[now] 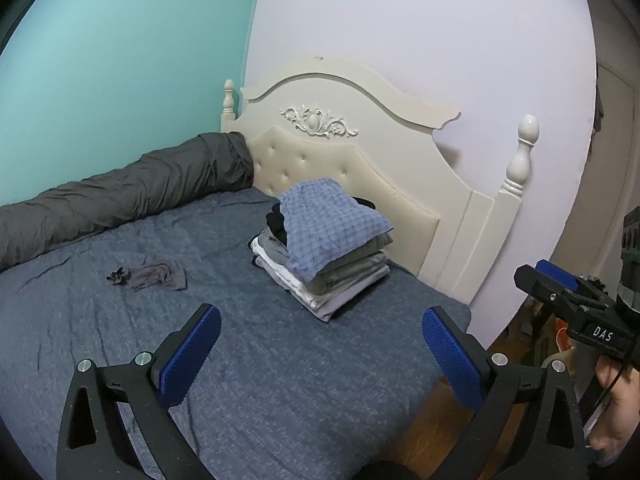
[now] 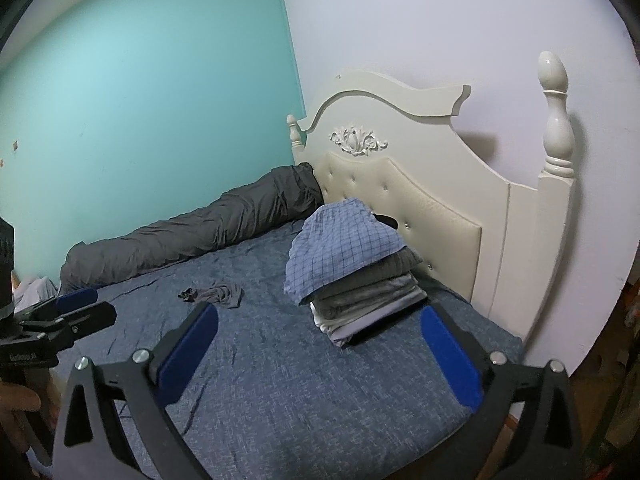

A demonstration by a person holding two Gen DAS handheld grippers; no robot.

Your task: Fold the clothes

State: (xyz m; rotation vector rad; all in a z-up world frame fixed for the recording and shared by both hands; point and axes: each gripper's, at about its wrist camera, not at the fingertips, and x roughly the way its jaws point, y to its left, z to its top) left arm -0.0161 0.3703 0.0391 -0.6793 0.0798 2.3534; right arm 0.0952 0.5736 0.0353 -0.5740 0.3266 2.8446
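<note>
A bed covered by a mottled dark-blue bedspread (image 1: 280,380) is seen filling the lower part of both views, closed off at its far end by a cream carved headboard with a tufted padded panel (image 1: 360,152). A long dark-grey rolled quilt (image 1: 120,196) is laid along the turquoise wall (image 1: 120,60) at the bed's far side. Near the headboard, a stack of folded grey and white clothes (image 2: 368,300) is set on the bedspread, topped by a blue checked garment (image 2: 344,244) draped over its upper edge. Well apart from the stack, toward the middle of the bed, a small crumpled grey garment (image 1: 156,276) is left lying flat and unfolded. The left tongs (image 1: 320,344) are held spread wide above the bedspread, with nothing between the blue pads. The right tongs (image 2: 320,344) are likewise spread wide and empty, the stack being seen beyond the right-hand pad.
</note>
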